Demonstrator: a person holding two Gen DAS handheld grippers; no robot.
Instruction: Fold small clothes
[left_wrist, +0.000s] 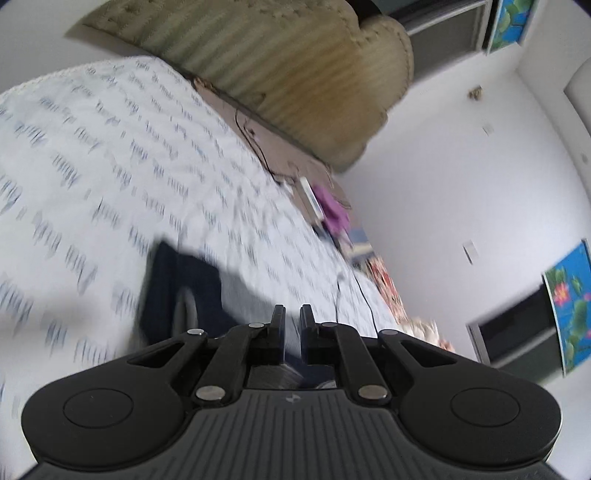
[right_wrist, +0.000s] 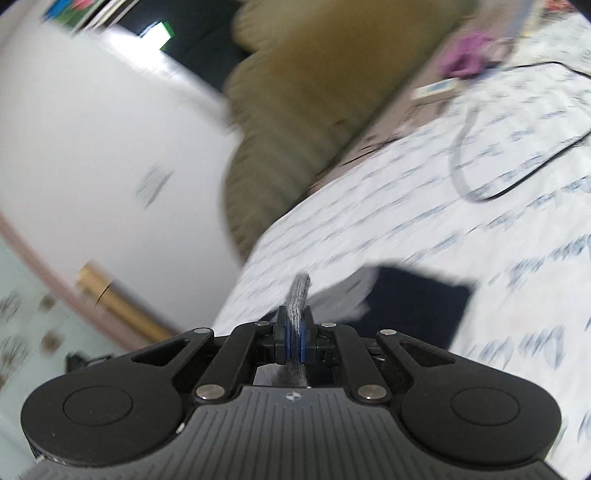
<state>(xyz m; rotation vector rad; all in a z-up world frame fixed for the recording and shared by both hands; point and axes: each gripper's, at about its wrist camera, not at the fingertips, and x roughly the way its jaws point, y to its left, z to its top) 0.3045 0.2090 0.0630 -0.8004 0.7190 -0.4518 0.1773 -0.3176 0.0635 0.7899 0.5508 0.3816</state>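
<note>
A small dark navy garment (left_wrist: 173, 291) with pale grey parts lies on the white bedsheet (left_wrist: 110, 166), just left of and ahead of my left gripper (left_wrist: 291, 314). The left jaws stand nearly together with pale cloth in the narrow gap, and dark fabric hangs under them. In the right wrist view the navy garment (right_wrist: 413, 306) spreads to the right of my right gripper (right_wrist: 295, 314), which is shut on its grey ribbed edge (right_wrist: 300, 291). That edge sticks up between the blue pads. Both views are blurred by motion.
The bed carries a white sheet with blue script print (right_wrist: 424, 221). An olive padded headboard (left_wrist: 295, 74) stands behind it. A purple cloth (left_wrist: 332, 210), a flat white device (right_wrist: 436, 88) and black cables (right_wrist: 535, 162) lie near the bed's far edge. A brass tube (right_wrist: 118, 299) lies on the floor.
</note>
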